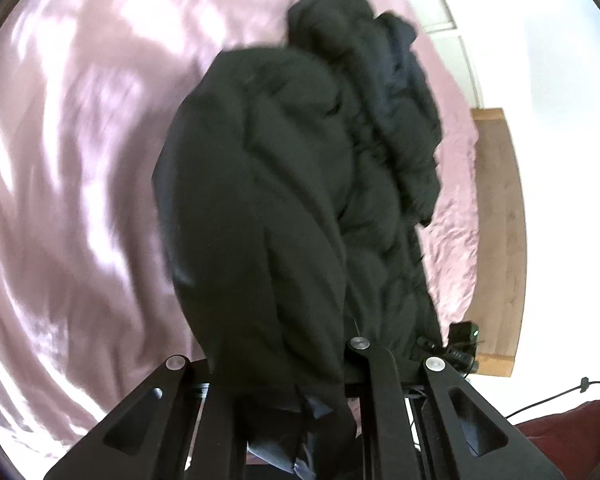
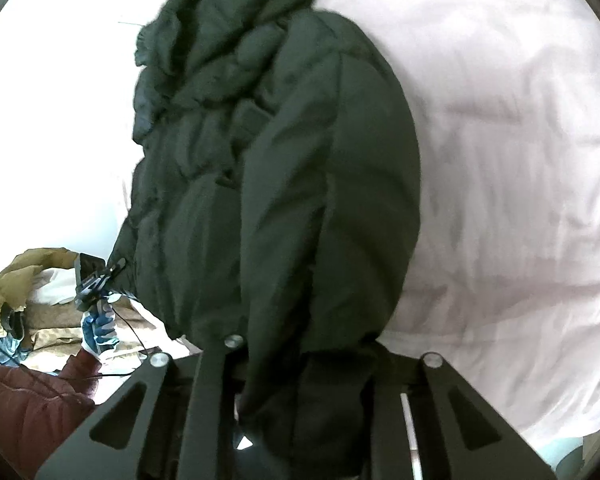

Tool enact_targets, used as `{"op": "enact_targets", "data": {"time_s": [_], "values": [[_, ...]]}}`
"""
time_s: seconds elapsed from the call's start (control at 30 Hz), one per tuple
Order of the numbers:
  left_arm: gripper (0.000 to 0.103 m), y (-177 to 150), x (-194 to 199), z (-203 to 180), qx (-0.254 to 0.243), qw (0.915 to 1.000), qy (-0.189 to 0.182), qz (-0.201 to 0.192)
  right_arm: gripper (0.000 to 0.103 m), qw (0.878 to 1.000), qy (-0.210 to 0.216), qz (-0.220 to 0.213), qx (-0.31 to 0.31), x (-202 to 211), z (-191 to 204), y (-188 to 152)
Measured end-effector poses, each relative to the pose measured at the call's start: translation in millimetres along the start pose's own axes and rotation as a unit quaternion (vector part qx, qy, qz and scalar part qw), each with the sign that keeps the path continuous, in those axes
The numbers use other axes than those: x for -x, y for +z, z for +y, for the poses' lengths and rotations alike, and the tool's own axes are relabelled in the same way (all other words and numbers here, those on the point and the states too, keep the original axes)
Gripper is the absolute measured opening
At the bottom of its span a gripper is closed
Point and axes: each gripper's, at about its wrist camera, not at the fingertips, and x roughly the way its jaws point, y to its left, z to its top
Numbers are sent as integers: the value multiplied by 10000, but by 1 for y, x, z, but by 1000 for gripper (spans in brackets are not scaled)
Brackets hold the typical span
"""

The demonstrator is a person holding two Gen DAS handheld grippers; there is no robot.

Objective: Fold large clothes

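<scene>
A black puffer jacket (image 1: 284, 168) hangs in front of me over a pink bed sheet (image 1: 80, 160). My left gripper (image 1: 296, 412) is shut on its lower edge, and fabric bunches between the jaws. The jacket fills the middle of the right wrist view (image 2: 284, 184). My right gripper (image 2: 308, 400) is shut on another part of its edge. The right gripper also shows in the left wrist view (image 1: 456, 348), at the jacket's right edge. The left gripper shows in the right wrist view (image 2: 96, 280), held by a gloved hand.
A wooden bed frame edge (image 1: 496, 240) runs along the right of the sheet. A dark red quilted sleeve (image 2: 24, 404) and a pile of tan and white clothes (image 2: 32, 292) lie at the lower left. A thin cable (image 1: 560, 396) trails at the right.
</scene>
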Motion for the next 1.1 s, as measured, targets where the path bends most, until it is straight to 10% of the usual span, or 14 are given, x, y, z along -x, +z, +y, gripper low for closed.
{"op": "enact_targets", "data": {"time_s": [0.37, 0.7, 1.1], "values": [[12, 59, 36, -52, 60, 9962, -590, -640, 16, 9946, 377, -964, 35, 65, 40, 59], [12, 195, 23, -119, 141, 9875, -960, -1245, 16, 9782, 831, -1901, -85, 103, 100, 222], [16, 386, -105, -111, 700, 9935, 270, -861, 24, 9660, 260, -1994, -1622, 9, 71, 402]]}}
